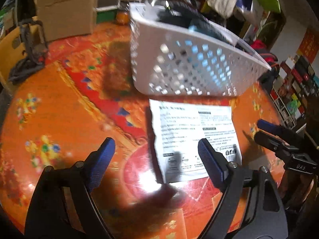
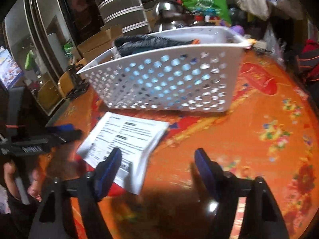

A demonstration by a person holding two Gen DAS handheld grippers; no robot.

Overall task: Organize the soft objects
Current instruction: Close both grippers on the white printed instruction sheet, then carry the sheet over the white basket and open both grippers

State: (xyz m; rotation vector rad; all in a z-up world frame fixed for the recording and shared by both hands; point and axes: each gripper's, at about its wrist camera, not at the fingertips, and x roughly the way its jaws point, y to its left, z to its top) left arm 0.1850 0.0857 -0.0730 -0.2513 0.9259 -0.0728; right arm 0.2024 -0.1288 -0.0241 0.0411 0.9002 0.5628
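A white perforated basket point(image 1: 191, 59) stands on an orange, flower-patterned desk point(image 1: 59, 103). In the left wrist view it fills the 12 to 2 o'clock area, its long axis running from upper left down to lower right, with a corner pointing toward 3 o'clock. Dark folded cloth point(image 1: 187, 20) lies inside it, showing above the rim; pale blue shows through the holes. Just in front of the basket, near but apart from it, a printed white packet point(image 1: 193, 137) lies flat, its long axis running toward the camera.

The left tool point(image 1: 157, 157) hovers over the desk with its blue-padded fingers spread wide and nothing between them; the right-hand finger overlaps the packet's lower corner in this view. The right tool point(image 1: 279, 139) shows at 3 o'clock.

The right wrist view shows the basket point(image 2: 169, 79) broadside at 12 o'clock, long axis left to right, a corner pointing toward 9 o'clock. The cloth point(image 2: 149, 41) sits at its left end. The right tool point(image 2: 158, 171) is also spread and empty, the packet point(image 2: 127, 143) at 10 o'clock under its left finger. Only here is the left tool point(image 2: 49, 137) seen from outside, at 9 o'clock.
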